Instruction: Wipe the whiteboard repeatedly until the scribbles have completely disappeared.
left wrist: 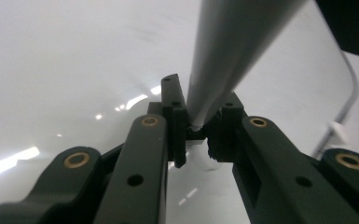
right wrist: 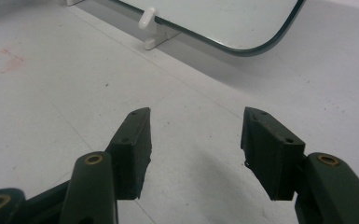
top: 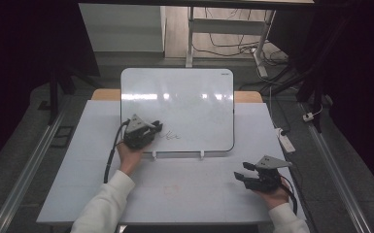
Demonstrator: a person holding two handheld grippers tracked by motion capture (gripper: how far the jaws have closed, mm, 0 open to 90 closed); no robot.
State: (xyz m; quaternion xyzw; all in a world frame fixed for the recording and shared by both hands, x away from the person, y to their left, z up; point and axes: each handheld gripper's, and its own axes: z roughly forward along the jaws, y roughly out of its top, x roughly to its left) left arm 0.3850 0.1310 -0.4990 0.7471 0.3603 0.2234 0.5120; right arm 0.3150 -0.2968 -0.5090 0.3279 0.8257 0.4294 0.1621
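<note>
The left tongs (top: pixel 156 127) pinch a grey marker (left wrist: pixel 224 60) over the whiteboard (top: pixel 194 97), beside scribbles (top: pixel 171 136); their own view reveals the marker. The right tongs (right wrist: pixel 196 140), spread and empty, hover over the table (right wrist: pixel 51 93).

Nothing can be read for certain: the whiteboard (top: pixel 194 102) carries a short dark handwritten scribble (top: pixel 169 136) too small to make out, and a tiny illegible mark sits at its top right corner (top: pixel 223 72)

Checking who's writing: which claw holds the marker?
The left claw, shut on the grey marker over the whiteboard; the right claw is open.
</note>
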